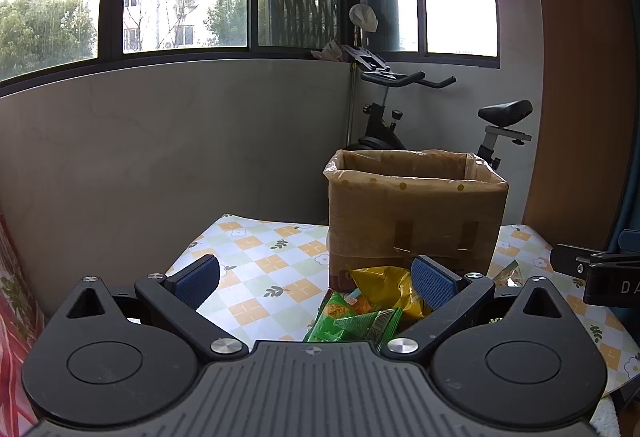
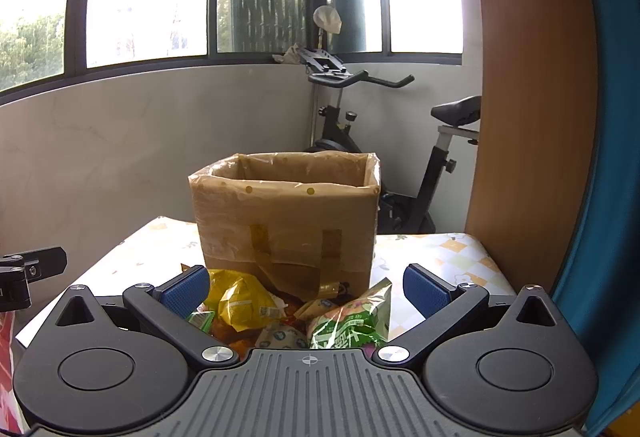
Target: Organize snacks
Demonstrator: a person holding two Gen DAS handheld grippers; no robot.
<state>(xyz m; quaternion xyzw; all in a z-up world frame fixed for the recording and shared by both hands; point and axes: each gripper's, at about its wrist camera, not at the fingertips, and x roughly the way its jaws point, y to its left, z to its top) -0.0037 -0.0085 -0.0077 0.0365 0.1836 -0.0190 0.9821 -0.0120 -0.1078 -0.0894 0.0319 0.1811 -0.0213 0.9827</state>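
A cardboard box [image 1: 416,217] lined with clear plastic stands upright on the checked tablecloth [image 1: 260,257]; the same box [image 2: 288,221] fills the middle of the right wrist view. In front of it lies a heap of snack packets: a yellow bag [image 1: 384,285] and green packets [image 1: 356,321]. The right wrist view shows the yellow bag [image 2: 244,301], a green-and-white packet [image 2: 348,321] and smaller packets between them. My left gripper [image 1: 316,281] is open above the table, left of the heap. My right gripper [image 2: 306,289] is open, its fingers straddling the heap without touching it.
An exercise bike [image 1: 440,109] stands behind the table against a grey wall under large windows. A brown curved panel [image 2: 536,97] and a blue curtain [image 2: 608,157] rise on the right. The other gripper's black body [image 1: 600,269] shows at the right edge.
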